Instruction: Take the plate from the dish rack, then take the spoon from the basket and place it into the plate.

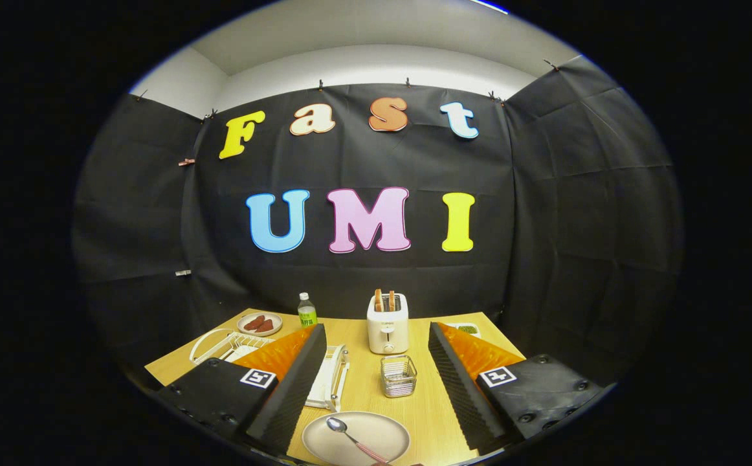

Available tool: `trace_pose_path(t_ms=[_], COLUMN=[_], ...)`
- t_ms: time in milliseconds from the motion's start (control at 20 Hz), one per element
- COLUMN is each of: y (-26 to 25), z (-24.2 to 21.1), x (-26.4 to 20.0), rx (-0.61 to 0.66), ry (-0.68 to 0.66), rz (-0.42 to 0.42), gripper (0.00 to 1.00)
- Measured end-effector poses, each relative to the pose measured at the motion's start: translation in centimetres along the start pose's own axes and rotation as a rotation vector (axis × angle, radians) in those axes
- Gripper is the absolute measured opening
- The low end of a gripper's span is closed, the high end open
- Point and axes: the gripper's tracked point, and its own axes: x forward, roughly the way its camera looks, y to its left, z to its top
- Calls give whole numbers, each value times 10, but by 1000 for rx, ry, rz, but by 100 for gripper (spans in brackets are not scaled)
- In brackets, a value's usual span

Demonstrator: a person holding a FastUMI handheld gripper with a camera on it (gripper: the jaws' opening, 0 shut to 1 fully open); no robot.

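Gripper view: the gripper (376,388) is held wide open with nothing in it. At 6 o'clock the spoon (353,439) is laid in the plate (382,430), so the job looks done. The basket (398,375) is seen at 12 o'clock from the plate.

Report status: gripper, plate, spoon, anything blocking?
Gripper open, holding nothing. Spoon lying in plate, between the fingers. Basket and toaster stand beyond; nothing obstructing.

Matt wood-grain table (428,408), glossy metal spoon (337,425) on smooth matt plate (382,432), wire-mesh metal basket (398,376), white plastic dish rack (221,346).
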Motion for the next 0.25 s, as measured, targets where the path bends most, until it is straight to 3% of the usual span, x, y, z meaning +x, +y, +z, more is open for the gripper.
trace_pose_path(t_ms=[250], y=[-37], z=[-3], x=[23], rx=[-50], ry=[19], rz=[58], gripper=[98])
